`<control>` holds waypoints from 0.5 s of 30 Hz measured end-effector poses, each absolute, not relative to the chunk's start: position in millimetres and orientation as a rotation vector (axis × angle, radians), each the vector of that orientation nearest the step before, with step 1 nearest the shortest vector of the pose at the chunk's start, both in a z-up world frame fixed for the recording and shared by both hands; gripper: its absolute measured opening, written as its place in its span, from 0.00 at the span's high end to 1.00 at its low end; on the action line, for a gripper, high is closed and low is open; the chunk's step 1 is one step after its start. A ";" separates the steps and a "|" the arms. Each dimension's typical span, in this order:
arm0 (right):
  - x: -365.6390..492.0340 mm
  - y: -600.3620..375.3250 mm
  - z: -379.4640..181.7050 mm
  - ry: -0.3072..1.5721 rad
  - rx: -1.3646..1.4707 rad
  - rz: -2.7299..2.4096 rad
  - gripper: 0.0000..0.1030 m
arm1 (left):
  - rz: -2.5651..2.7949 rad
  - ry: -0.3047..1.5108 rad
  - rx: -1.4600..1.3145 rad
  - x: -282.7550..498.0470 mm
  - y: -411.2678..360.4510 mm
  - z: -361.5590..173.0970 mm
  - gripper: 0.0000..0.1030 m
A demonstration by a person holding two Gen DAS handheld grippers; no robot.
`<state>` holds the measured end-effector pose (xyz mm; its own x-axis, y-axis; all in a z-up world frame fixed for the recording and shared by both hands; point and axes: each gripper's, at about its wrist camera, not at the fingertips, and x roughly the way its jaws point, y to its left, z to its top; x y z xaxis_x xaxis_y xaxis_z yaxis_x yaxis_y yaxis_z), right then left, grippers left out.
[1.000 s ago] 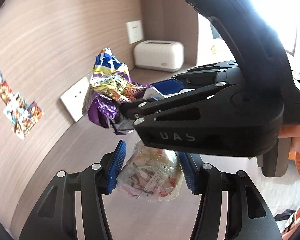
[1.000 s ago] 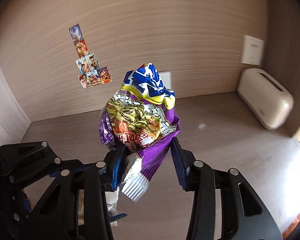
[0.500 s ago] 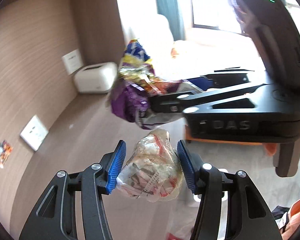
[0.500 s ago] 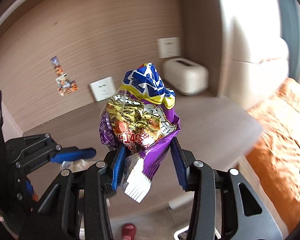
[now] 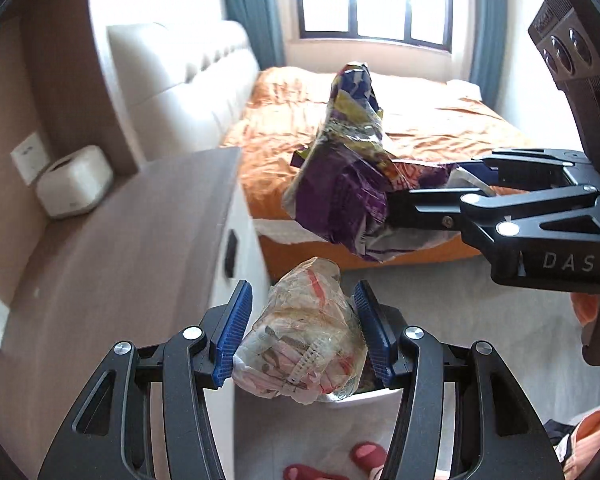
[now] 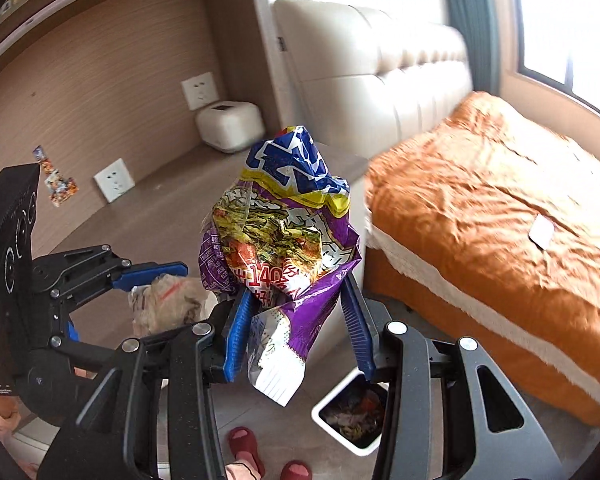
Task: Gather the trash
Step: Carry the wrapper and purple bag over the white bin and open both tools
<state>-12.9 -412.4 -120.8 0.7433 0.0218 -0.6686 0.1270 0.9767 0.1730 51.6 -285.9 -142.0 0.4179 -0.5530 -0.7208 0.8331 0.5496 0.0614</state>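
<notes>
Wood-grain bench at left, carrying a white box against the wall; orange bed at right, grey floor below with an open white bin of rubbish. Left hand-held gripper clamped on a crumpled clear bag, held in the air, long axis pointing forward. Right hand-held gripper pinching a purple snack wrapper by its lower end, upright above the bin, blue top upward.
</notes>
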 end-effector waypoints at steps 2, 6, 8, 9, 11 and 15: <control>-20.9 -421.4 -130.7 0.748 0.232 -0.090 0.57 | -0.938 0.722 0.454 49.9 -296.8 -151.9 0.49; -33.1 -438.5 -156.6 0.785 0.273 -0.154 0.57 | -0.995 0.761 0.441 43.0 -317.8 -176.1 0.49; -37.3 -444.6 -169.4 0.800 0.286 -0.176 0.58 | -1.016 0.784 0.441 41.6 -326.4 -193.1 0.49; -38.4 -447.2 -178.3 0.811 0.287 -0.193 0.58 | -1.030 0.797 0.441 40.9 -331.4 -203.3 0.49; -40.5 -453.3 -193.0 0.824 0.301 -0.212 0.59 | -1.052 0.822 0.442 39.7 -341.1 -223.4 0.49; -42.2 -468.8 -233.8 0.867 0.329 -0.272 0.59 | -1.086 0.861 0.482 37.0 -362.7 -273.1 0.49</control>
